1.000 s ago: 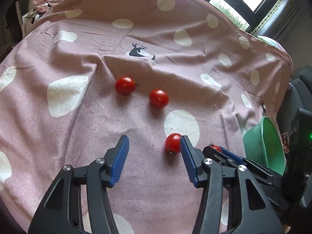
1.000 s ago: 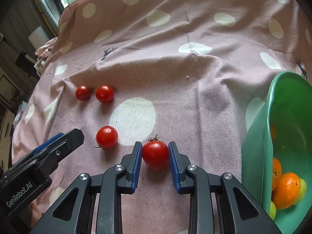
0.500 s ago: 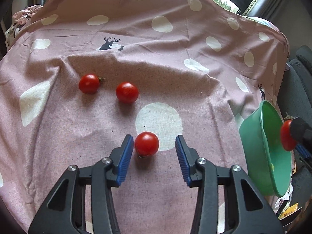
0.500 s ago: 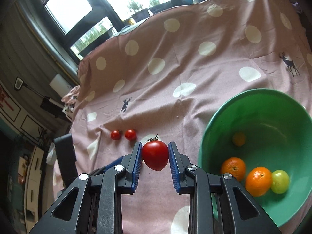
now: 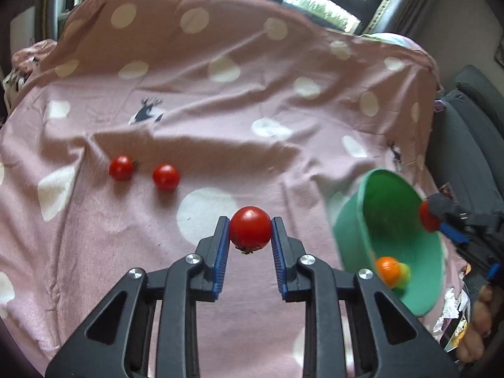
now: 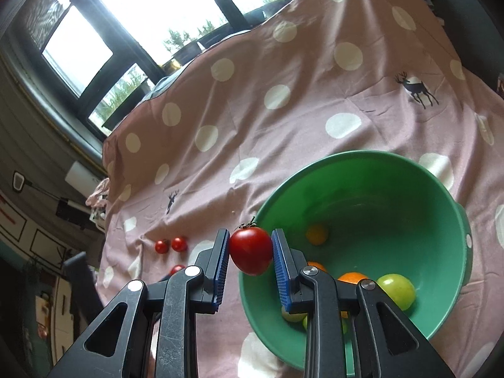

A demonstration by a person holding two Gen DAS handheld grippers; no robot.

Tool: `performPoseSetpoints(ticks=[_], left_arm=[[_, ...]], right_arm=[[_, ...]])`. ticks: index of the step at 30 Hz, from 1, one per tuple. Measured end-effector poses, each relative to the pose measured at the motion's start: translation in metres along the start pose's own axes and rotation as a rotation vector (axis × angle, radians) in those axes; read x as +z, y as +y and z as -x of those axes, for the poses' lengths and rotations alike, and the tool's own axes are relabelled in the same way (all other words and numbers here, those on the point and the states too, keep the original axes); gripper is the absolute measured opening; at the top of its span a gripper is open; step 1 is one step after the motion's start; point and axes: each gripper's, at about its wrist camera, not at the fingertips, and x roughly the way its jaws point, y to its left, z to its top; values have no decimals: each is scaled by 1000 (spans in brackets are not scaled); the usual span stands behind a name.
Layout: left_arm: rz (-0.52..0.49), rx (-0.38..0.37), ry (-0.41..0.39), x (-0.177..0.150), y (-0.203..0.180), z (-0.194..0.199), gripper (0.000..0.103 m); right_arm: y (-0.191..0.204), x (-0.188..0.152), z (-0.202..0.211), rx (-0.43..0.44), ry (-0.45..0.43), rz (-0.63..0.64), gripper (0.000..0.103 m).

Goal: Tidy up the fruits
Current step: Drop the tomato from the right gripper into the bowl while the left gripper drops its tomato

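On the left of the pink spotted cloth (image 5: 220, 119) covering the desk, two small tomatoes (image 5: 121, 168) and (image 5: 165, 177) lie just beside each other, untouched and well apart from the bowl; these are what is left to collect. Further right, the left claw (image 5: 250, 236) has a third tomato (image 5: 250, 229) between its blue pads (image 5: 221, 245), and its jaws are closing on it; both pads already sit against the fruit's sides, and it looks lifted clear of the cloth, stem end downward. Right again stands the green bowl (image 6: 447, 220), which already holds several pieces: oranges (image 6: 352, 277), a small yellow-orange fruit (image 6: 317, 234), and green ones (image 6: 395, 289), some partly hidden behind the claw's frame. The right claw (image 6: 250, 253) is clamped tight on a fourth tomato (image 6: 250, 250), stem up, and hangs over the near-left rim of the bowl, so this fruit seems about ready to be let go inside. In the left wrist view the same claw shows at the far right edge, over the bowl's rim, with its red tomato at the tip. By my reading the task is past its middle: a fair share of the fruit is in the bowl, two tomatoes are in the claws on the way there, and two on the cloth remain to be picked up. Whether other fruit lies outside these views I cannot tell.
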Motion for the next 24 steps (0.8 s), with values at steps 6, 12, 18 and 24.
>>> performPoseSetpoints(ticks=[6, 12, 18, 24], left_arm=[[-151, -156, -50, 4, -81, 23, 26], [-217, -209, 43, -12, -120, -6, 28], [-212, -198, 46, -12, -111, -8, 48], [-64, -54, -29, 12, -31, 14, 58]], right_arm=[[-30, 4, 12, -57, -14, -62, 29], [-63, 6, 11, -164, 2, -137, 29], [-75, 6, 4, -214, 48, -159, 32], [-43, 6, 9, -111, 5, -79, 49]])
